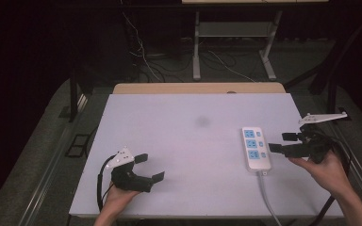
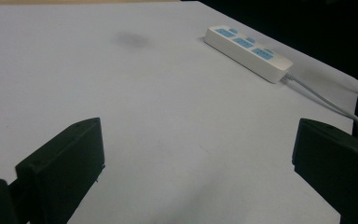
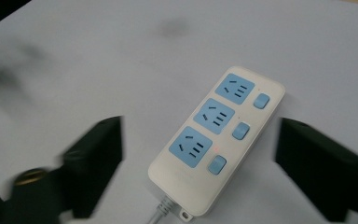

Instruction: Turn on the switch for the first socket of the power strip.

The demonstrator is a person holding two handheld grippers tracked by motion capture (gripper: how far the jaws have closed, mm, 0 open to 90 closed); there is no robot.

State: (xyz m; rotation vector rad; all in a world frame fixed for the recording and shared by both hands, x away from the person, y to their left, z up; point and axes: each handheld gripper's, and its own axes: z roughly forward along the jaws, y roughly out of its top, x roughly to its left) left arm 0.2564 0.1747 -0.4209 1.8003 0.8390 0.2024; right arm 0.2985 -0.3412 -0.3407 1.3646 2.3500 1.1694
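There is 1 white table (image 1: 179,141), and everything counted here is placed against it. On its right part lies 1 white power strip (image 1: 256,149). The strip carries 3 blue sockets (image 3: 213,116) in a row and 3 small blue switches (image 3: 241,131), 1 beside each socket. 1 grey cord (image 1: 269,201) leaves the strip's near end and runs off the table's near edge. 1 dark smudge (image 1: 202,121) marks the table near its middle. 2 grippers are counted: 1 left gripper (image 1: 150,167) over the table's near left corner, 1 right gripper (image 1: 282,142) at its right edge, each with 2 black jaws standing apart.
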